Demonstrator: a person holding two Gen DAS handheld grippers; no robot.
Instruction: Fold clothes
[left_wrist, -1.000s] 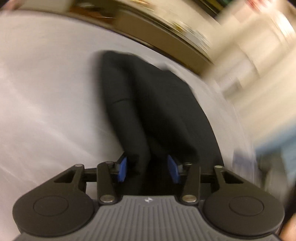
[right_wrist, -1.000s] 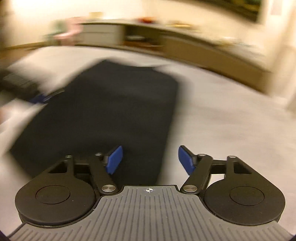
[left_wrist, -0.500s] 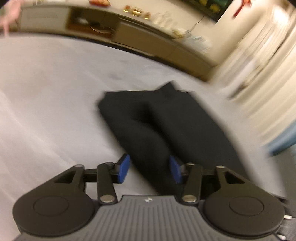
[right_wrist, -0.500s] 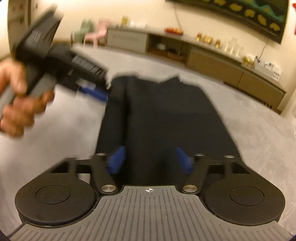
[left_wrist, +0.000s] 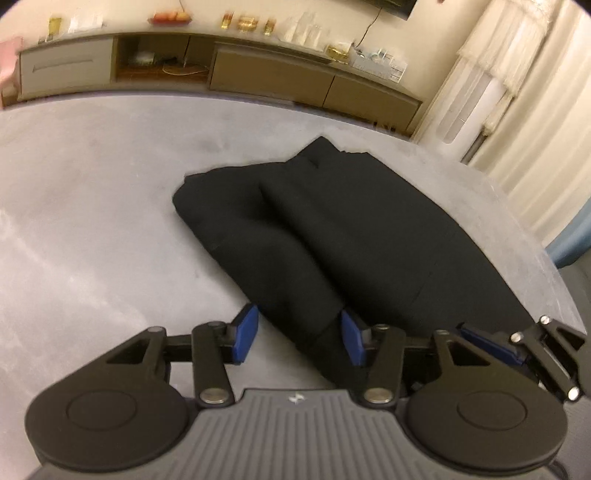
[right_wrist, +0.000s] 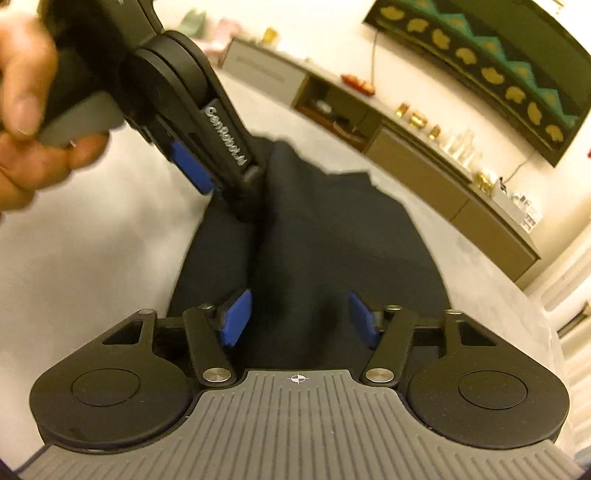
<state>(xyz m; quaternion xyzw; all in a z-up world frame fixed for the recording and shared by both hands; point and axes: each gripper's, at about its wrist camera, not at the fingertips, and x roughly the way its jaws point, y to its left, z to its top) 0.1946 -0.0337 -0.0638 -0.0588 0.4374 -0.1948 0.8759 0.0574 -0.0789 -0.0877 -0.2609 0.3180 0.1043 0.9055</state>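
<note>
A black garment (left_wrist: 351, 229) lies folded lengthwise on a grey cloth-covered surface (left_wrist: 92, 221). My left gripper (left_wrist: 299, 338) is at its near end. The jaws are closing with a thick fold of cloth between them; the right pad touches it and the left pad stands just clear. In the right wrist view my right gripper (right_wrist: 300, 321) hangs over the garment's (right_wrist: 332, 240) near edge. Its jaws are opening, with cloth below and between the pads and nothing pinched. A hand (right_wrist: 26, 110) holds the left gripper (right_wrist: 225, 184) at the upper left.
A long low sideboard (left_wrist: 258, 77) with small ornaments runs along the far wall. Pale curtains (left_wrist: 535, 122) hang at the right, and something blue (left_wrist: 572, 243) stands by the surface's right edge. The right gripper (left_wrist: 491, 345) shows at the lower right of the left wrist view.
The right gripper moved over the garment's near edge while its jaws narrowed, then parted again. The left gripper now looms close in its view. The left view steadied, and the right gripper entered it.
</note>
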